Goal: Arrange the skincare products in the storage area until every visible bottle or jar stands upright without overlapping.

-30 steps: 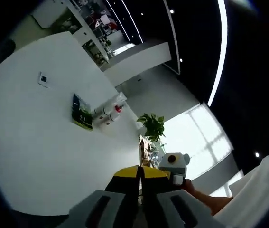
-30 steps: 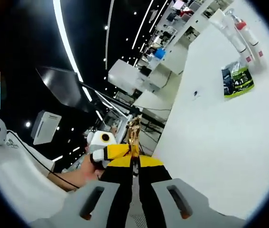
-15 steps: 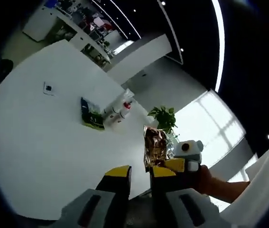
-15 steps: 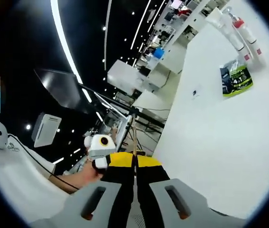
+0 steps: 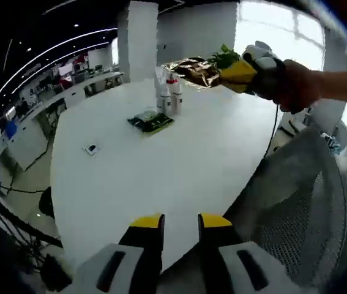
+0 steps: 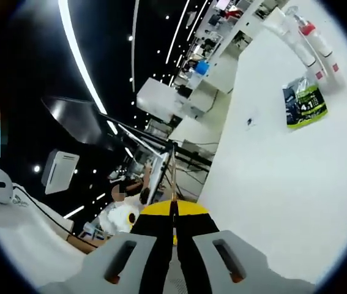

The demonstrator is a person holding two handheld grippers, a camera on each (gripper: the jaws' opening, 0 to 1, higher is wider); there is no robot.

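A cluster of white bottles (image 5: 167,95), one with a red top, stands upright at the far side of the round white table (image 5: 161,177). A green and black sachet (image 5: 152,121) lies flat just in front of them. My right gripper (image 5: 233,71) comes in at the top right, shut on a crinkled gold foil packet (image 5: 191,67) held above the table. My left gripper (image 5: 179,222) is open near the table's edge with nothing between its jaws. In the right gripper view the packet (image 6: 172,180) shows edge-on, rising from my shut right gripper (image 6: 174,209), with the bottles (image 6: 305,38) and the sachet (image 6: 305,101) far off.
A small dark item (image 5: 91,148) lies on the table left of the sachet. A grey mesh chair back (image 5: 302,202) stands close at the right. A hand (image 5: 295,84) holds the right gripper. Desks and shelves stand beyond the table.
My left gripper opened, came off the gold packet and swung away, so its view now takes in the whole table. The right gripper stays shut on the packet.
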